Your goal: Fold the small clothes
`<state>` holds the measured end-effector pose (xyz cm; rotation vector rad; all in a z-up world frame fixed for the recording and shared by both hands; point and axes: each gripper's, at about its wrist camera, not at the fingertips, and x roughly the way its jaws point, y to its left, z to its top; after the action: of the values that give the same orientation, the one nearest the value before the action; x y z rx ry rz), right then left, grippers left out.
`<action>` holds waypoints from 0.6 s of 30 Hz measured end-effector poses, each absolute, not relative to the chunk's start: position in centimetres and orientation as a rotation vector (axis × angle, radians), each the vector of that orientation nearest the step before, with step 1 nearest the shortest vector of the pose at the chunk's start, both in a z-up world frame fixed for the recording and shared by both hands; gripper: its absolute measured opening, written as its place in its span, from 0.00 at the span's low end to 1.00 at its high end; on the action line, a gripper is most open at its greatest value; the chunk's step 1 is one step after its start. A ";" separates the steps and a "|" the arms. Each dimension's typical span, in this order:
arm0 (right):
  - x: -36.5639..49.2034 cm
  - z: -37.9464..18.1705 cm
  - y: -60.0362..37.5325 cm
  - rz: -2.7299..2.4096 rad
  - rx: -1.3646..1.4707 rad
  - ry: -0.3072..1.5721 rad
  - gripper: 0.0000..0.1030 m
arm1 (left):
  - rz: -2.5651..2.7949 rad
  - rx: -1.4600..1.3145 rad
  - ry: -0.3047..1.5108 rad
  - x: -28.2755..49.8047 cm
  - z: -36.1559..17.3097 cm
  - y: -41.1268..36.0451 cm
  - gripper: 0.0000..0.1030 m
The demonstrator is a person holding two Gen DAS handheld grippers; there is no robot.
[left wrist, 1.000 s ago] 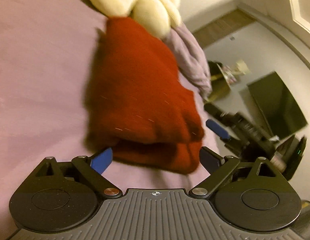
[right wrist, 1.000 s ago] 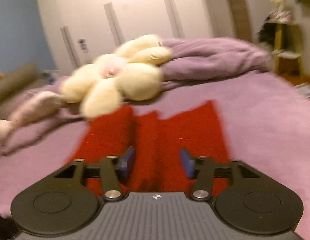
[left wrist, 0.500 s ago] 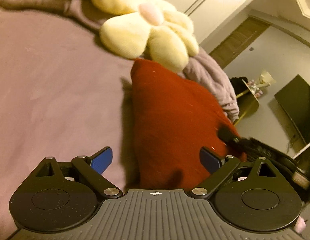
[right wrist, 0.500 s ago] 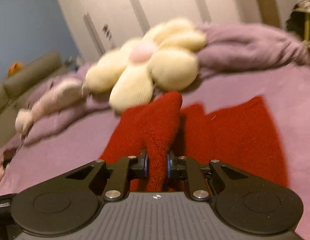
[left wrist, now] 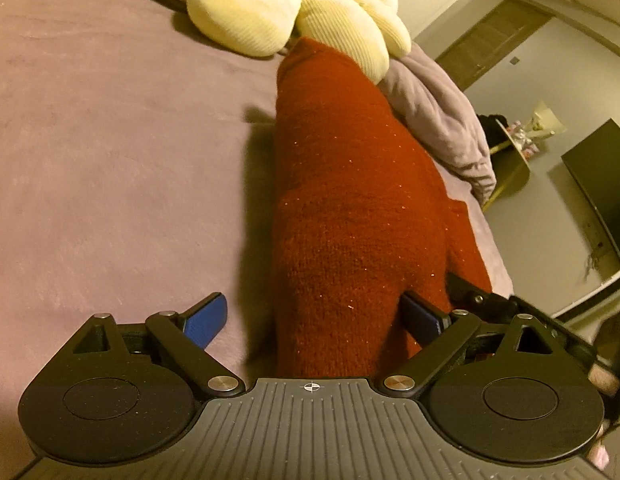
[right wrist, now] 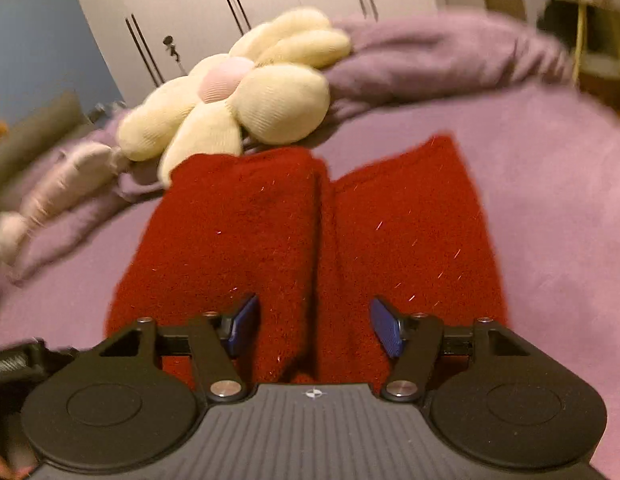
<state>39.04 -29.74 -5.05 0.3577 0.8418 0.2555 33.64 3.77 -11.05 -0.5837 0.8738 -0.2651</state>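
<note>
A red knitted garment lies folded lengthwise on the purple bed cover. In the right wrist view the garment shows a left panel laid over the middle, with a crease running away from me. My left gripper is open, its blue pads either side of the garment's near end. My right gripper is open just above the garment's near edge and holds nothing. The right gripper's black body shows at the right of the left wrist view.
A cream flower-shaped plush cushion lies at the garment's far end. A bunched purple blanket lies behind it. A pale plush toy lies at the far left. The bed's edge drops off past the garment.
My right gripper was shut on a lifted fold of the garment; it has opened and the fold now lies flat over the middle. My left gripper stayed open and moved closer.
</note>
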 end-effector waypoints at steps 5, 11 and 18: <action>40.6 -5.8 -31.2 0.357 0.521 0.872 0.39 | -0.265 -0.604 0.874 33.7 -11.2 4.0 0.94; 42.4 -7.9 -31.6 0.426 0.697 0.917 0.50 | -0.270 -0.597 0.880 33.9 -11.3 3.8 0.95; 43.5 -7.0 -28.3 0.499 0.646 0.930 0.43 | -0.263 -0.557 0.882 33.7 -11.0 3.3 0.95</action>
<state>43.49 -28.29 -6.96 0.6458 0.9304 0.4990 33.65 3.27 -11.05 -0.5571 0.8822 -0.2627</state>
